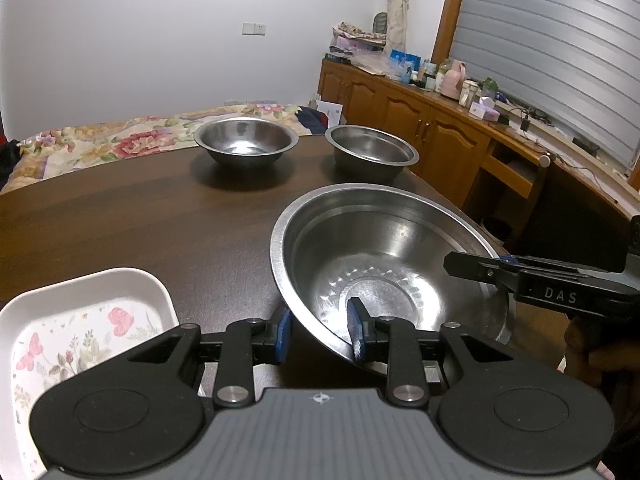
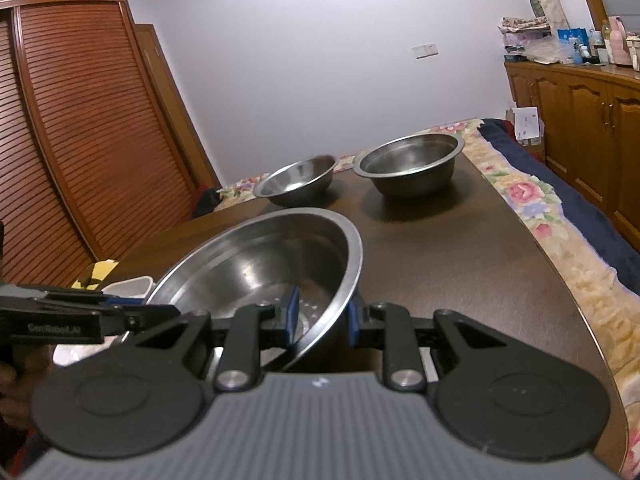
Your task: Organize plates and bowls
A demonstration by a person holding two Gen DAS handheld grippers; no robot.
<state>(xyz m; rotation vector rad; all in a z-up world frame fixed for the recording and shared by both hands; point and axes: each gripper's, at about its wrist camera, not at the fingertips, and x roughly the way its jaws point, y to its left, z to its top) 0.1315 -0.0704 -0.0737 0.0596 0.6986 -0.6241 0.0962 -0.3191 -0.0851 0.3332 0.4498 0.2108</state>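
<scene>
A large steel bowl (image 1: 392, 248) hangs tilted over the near right part of the dark wooden table (image 1: 120, 220). My left gripper (image 1: 320, 330) is shut on its near rim, one blue pad inside the bowl and one outside. My right gripper (image 2: 322, 316) is shut on the opposite rim of the same large bowl (image 2: 260, 256) in the same way. It also reaches in from the right in the left wrist view, as the right gripper's arm (image 1: 540, 280). Two smaller steel bowls (image 1: 246, 142) (image 1: 372, 152) stand upright at the table's far edge.
A white tray with a floral print (image 1: 80, 320) lies on the table at the near left. A bed with a flowered cover (image 1: 100, 140) lies beyond the table. Wooden cabinets with clutter on top (image 1: 440, 128) run along the right, and a louvred wardrobe (image 2: 80, 140) stands to the left.
</scene>
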